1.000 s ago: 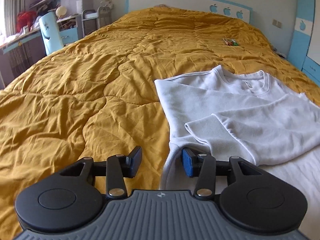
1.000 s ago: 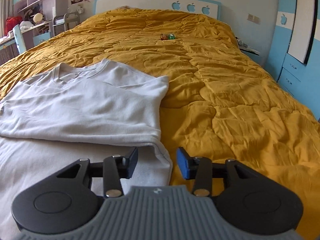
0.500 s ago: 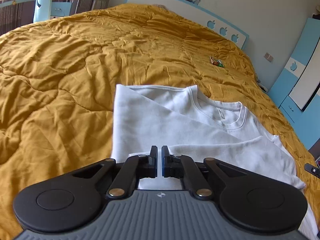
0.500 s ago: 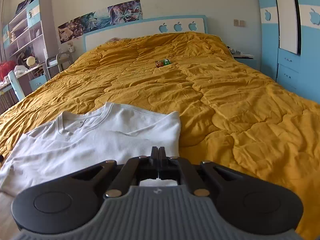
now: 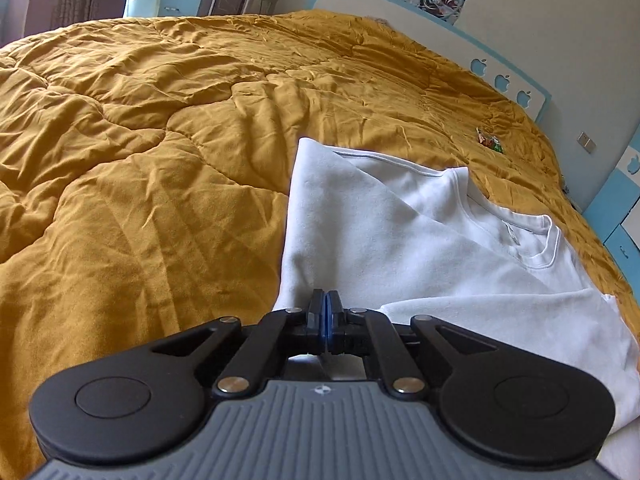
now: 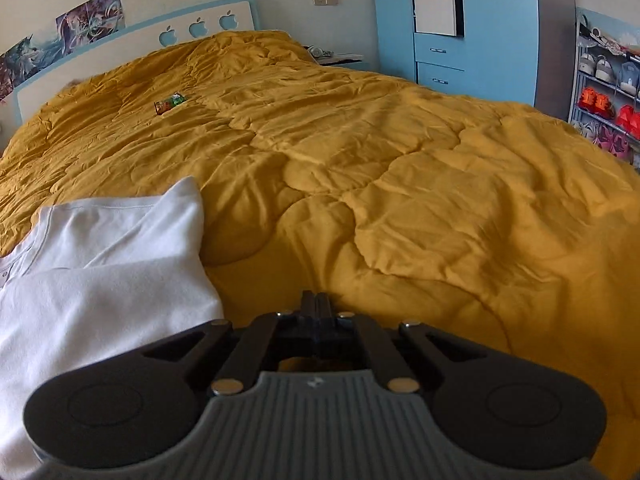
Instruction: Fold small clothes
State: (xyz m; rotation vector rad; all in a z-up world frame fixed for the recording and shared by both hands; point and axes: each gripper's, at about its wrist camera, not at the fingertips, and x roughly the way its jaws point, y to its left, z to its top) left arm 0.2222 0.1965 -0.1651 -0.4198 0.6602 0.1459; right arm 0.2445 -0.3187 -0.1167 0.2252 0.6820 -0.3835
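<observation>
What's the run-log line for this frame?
step: fold white sweatshirt | left claw: shut at its near hem, grip unclear | right claw: shut, beside it over yellow duvet

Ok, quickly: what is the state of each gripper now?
Left gripper: closed over the white sweatshirt; whether it pinches cloth cannot be told.
Right gripper: closed over the yellow quilt, nothing seen held.

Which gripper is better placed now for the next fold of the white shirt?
Probably left. The left gripper is shut over the shirt; the right gripper is shut over the quilt, beside the shirt.
</observation>
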